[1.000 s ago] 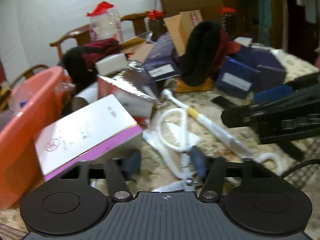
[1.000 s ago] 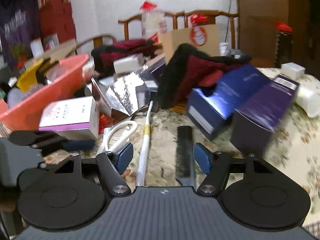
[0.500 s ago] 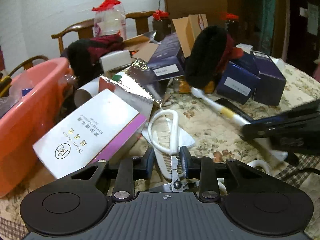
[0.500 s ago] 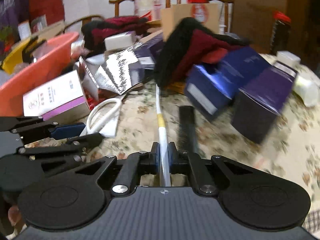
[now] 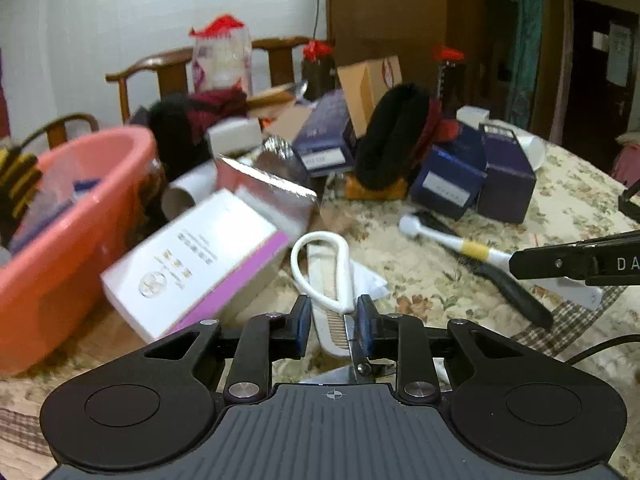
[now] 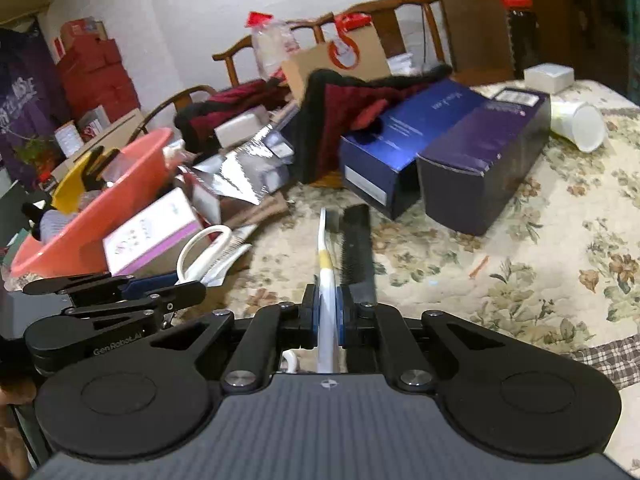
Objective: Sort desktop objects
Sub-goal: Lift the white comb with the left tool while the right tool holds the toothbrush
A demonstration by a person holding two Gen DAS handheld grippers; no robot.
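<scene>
White-handled scissors (image 5: 320, 256) lie across a white comb (image 5: 328, 328) on the floral tablecloth. My left gripper (image 5: 334, 312) has its jaws still closing, with the scissors between the blue pads and the right pad against a handle. It also shows in the right wrist view, low on the left (image 6: 192, 288). My right gripper (image 6: 328, 300) is shut on a white toothbrush (image 6: 325, 248) with a yellow band, which points away from me. A black comb (image 6: 356, 240) lies just right of the toothbrush. In the left wrist view the right gripper (image 5: 516, 262) holds the toothbrush (image 5: 440, 238) at mid right.
A pink basin (image 5: 80, 200) with odds and ends stands at the left. A white and purple box (image 5: 192, 256) leans beside it. Dark blue boxes (image 6: 400, 136), a purple box (image 6: 480, 152), black and red clothing (image 6: 340, 112) and a tipped paper cup (image 6: 580, 124) crowd the back.
Both grippers went from wide open to closed, the left around the scissors, the right on the toothbrush. The left rose a little; the right shifted sideways and rolled.
</scene>
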